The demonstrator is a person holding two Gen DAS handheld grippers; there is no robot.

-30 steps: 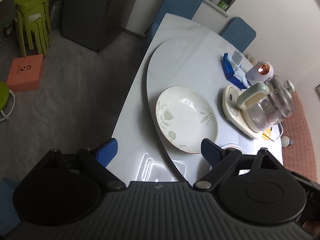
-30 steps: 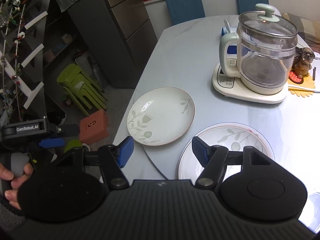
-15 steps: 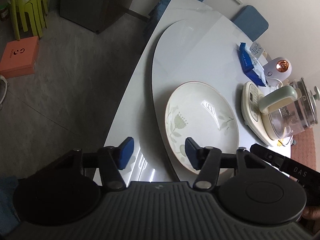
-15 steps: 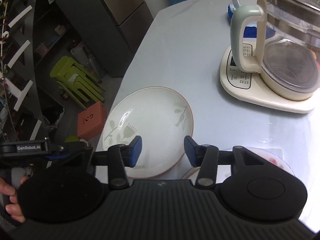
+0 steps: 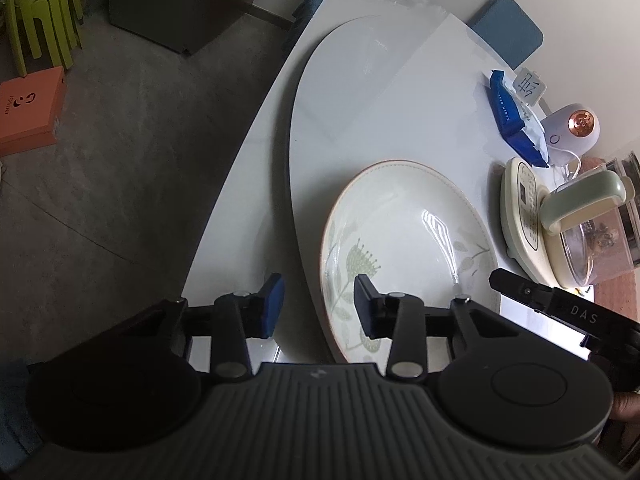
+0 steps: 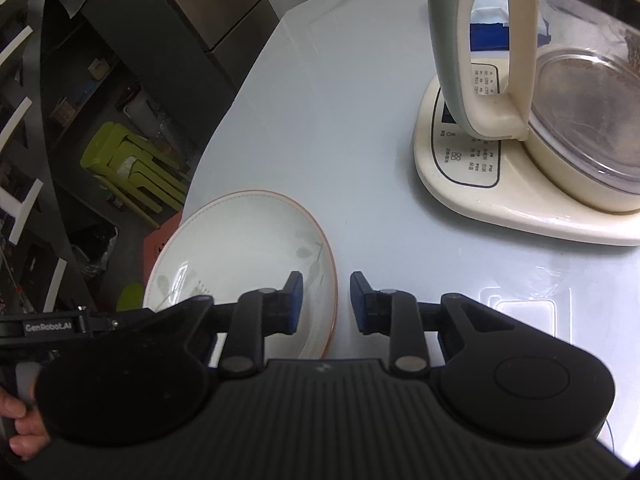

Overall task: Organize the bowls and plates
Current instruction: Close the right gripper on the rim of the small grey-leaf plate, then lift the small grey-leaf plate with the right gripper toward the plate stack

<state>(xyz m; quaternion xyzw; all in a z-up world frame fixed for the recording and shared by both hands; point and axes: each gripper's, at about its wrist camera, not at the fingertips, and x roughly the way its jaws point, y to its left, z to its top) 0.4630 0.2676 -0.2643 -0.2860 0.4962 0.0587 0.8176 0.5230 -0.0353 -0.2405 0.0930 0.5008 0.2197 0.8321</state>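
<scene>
A white plate with a leaf pattern and a red-brown rim (image 5: 408,248) lies on the round turntable (image 5: 360,92) of the table; it also shows in the right wrist view (image 6: 240,252). My left gripper (image 5: 319,307) is open and straddles the plate's near-left rim, right finger over the plate, left finger outside it. My right gripper (image 6: 326,303) is open and straddles the plate's right rim, left finger over the plate. The second plate is hidden.
A glass kettle on a cream base (image 6: 540,120) stands right of the plate, also in the left wrist view (image 5: 568,232). A blue wipes pack (image 5: 516,116) and a small white humidifier (image 5: 576,128) sit behind. Green stools (image 6: 128,164) and an orange box (image 5: 28,108) are on the floor.
Both grippers moved forward and down to the leaf plate and narrowed their jaws. Each now straddles the plate's rim. The second plate has dropped out of the right wrist view.
</scene>
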